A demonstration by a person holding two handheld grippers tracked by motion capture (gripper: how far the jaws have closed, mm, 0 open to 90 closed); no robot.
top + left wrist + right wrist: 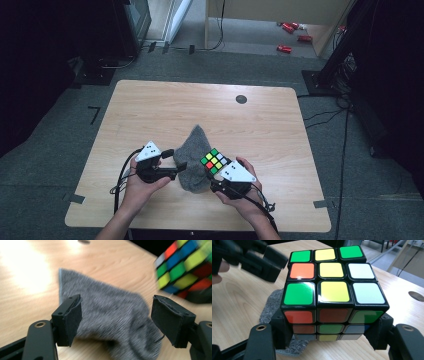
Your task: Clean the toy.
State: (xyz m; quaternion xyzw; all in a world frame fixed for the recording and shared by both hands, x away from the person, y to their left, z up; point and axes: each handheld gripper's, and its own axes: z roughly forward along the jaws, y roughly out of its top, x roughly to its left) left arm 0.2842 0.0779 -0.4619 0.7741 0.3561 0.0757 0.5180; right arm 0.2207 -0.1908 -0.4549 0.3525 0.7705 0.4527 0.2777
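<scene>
A scrambled puzzle cube (332,297), its top face a mix of green, yellow, orange and white squares, sits clamped between the two black jaws of the right gripper (332,336), which press against its lower sides and hold it just above a grey sock (194,159). The sock lies crumpled on the near middle of the wooden table (150,107), its narrow end pointing away from the person. From the high view, the cube (214,161) sits over the sock's right edge, with the person's right hand (239,192) wrapped around the gripper body below it. Just left of the sock, the left gripper (172,161) points toward it, its jaws standing apart and gripping nothing; in the left gripper view (116,320) the sock (110,315) spreads across the table beyond the two pads, with the cube (186,267) hanging blurred at upper right. The person's left hand (140,182) holds that gripper low over the tabletop. A small dark disc (241,99) marks the table's far side.
</scene>
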